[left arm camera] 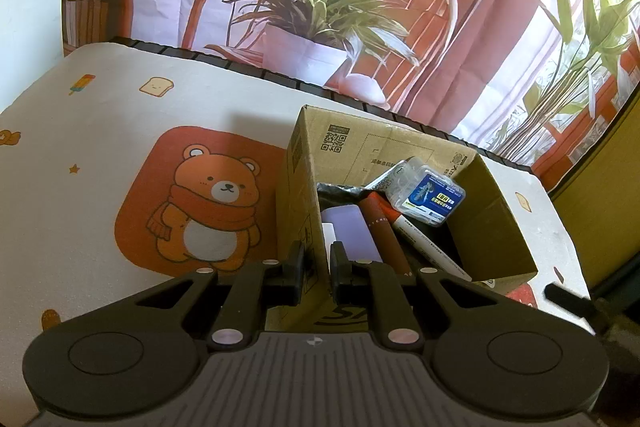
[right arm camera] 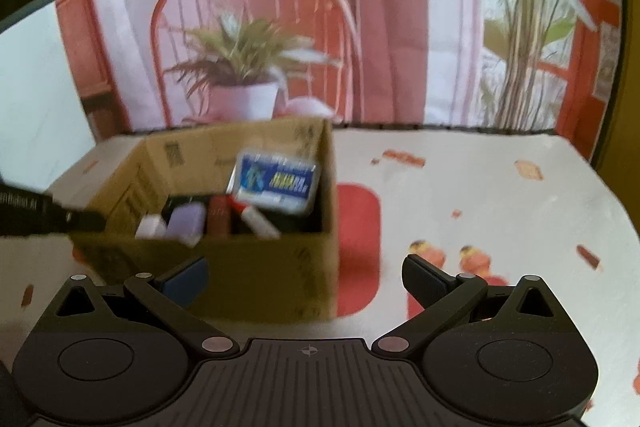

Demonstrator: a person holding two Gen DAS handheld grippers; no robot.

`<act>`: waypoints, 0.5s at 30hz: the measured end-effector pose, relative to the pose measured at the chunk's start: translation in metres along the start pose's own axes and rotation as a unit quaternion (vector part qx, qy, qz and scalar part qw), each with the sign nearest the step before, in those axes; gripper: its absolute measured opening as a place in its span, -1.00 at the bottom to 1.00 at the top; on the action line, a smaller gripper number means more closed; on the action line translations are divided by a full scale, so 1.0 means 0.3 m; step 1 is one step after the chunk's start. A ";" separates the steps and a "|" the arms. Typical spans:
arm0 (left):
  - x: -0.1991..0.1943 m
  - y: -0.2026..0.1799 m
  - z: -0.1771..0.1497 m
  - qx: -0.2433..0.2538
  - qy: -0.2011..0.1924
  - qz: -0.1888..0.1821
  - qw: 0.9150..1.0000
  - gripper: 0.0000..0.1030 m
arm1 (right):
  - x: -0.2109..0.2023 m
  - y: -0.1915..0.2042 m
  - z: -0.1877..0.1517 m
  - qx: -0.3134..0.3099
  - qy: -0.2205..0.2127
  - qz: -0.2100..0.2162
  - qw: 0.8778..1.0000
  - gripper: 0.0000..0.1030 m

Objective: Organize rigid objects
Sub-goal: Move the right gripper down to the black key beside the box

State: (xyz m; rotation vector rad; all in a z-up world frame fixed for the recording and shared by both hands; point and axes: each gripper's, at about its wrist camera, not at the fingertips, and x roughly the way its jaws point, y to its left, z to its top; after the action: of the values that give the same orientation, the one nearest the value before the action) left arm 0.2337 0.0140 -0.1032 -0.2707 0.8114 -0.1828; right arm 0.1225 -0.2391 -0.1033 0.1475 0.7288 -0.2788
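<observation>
An open cardboard box (left arm camera: 404, 147) stands on the table and holds a clear plastic case with a blue label (left arm camera: 430, 197), a red-brown tube (left arm camera: 384, 231), a purple block (left arm camera: 352, 231) and a white marker (left arm camera: 424, 247). My left gripper (left arm camera: 318, 263) is shut on the box's near-left wall, one finger outside and one inside. In the right wrist view the box (right arm camera: 256, 267) sits left of centre, blurred, with the labelled case (right arm camera: 276, 183) leaning on its far wall. My right gripper (right arm camera: 302, 267) stands wide open in front of the box with nothing between its fingers.
A white cloth with a bear print (left arm camera: 212, 203) and small cartoon motifs covers the table (right arm camera: 480, 203). The table's far edge meets a printed backdrop of a chair and potted plant (left arm camera: 320, 7). Bare cloth lies left of the box and to its right.
</observation>
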 end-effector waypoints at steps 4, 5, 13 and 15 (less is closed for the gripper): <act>0.000 0.000 0.000 0.000 0.000 0.000 1.000 -0.72 | 0.034 0.039 -0.036 -0.012 0.033 0.030 0.999 0.73; 0.000 0.000 0.000 0.000 0.000 0.000 1.000 -0.72 | 0.044 0.049 -0.044 -0.017 0.042 0.039 0.998 0.67; 0.000 0.000 0.000 0.000 0.000 0.000 1.000 -0.72 | 0.098 0.148 -0.087 -0.052 0.093 0.109 0.988 0.02; 0.000 0.001 0.000 0.000 0.000 0.000 1.000 -0.72 | 0.100 0.179 -0.095 -0.068 0.096 0.126 0.985 -0.03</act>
State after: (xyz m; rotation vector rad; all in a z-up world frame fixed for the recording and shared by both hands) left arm 0.2337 0.0143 -0.1033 -0.2704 0.8115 -0.1824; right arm 0.1420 -0.1874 -0.1425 0.1363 0.9092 0.0281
